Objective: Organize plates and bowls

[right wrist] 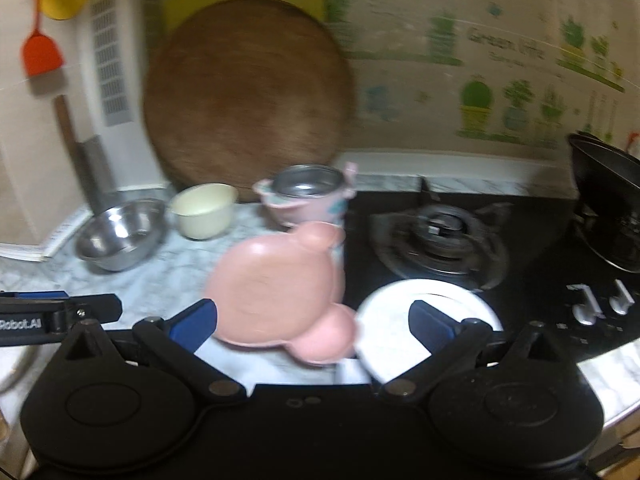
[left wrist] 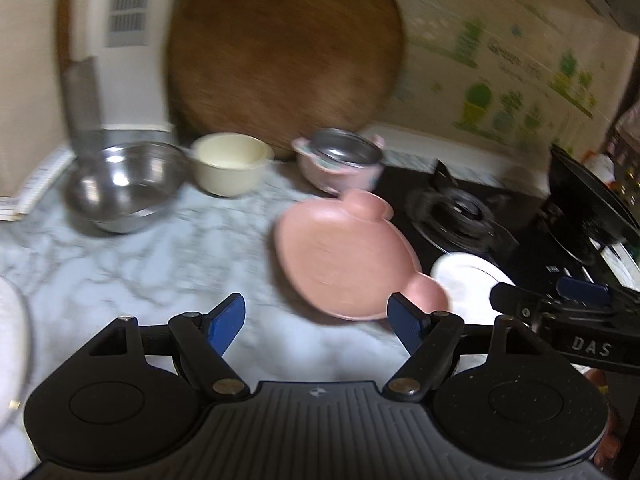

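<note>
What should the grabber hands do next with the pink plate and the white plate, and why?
Probably the right gripper should ease forward and close on the pink plate. Both grippers' jaws are open and empty, and that plate's near edge lies between the right one's jaws, beside the white plate. It could then go onto the white plate.

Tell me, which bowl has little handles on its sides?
The pink bowl with the metal liner, standing in front of the round wooden board. The steel bowl and the cream bowl beside it have plain rims without handles.
</note>
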Demonstrator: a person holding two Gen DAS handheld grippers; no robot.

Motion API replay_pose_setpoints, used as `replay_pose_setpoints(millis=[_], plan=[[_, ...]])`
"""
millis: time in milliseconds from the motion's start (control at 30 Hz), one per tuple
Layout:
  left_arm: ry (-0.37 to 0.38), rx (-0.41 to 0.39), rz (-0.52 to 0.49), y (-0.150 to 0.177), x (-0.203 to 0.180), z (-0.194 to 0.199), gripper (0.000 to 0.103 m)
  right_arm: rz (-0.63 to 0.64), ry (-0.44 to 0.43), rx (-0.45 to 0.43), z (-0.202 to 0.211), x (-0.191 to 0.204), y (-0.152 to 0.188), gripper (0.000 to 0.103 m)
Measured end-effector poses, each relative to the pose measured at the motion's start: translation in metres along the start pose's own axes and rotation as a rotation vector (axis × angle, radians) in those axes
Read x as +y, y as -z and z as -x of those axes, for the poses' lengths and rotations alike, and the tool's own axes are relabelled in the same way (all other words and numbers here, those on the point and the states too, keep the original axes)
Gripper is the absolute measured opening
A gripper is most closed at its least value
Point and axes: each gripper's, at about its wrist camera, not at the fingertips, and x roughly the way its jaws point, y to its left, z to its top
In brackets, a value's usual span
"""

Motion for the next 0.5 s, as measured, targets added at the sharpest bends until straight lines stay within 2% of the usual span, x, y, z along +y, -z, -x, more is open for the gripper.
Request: replay_pose_setpoints(millis=[267, 500], plan=[[0.063, 0.206, 0.025, 0.0, -0.066, -0.06, 0.078, -0.001, 0.045, 0.128, -0.02, -0.068, -0.002, 0.1], [0.058, 0.307, 0.082, 0.002, -0.1, -0.095, 0.078, -0.029, 0.024, 0.255, -0.048, -0.12, -0.01, 0.099]])
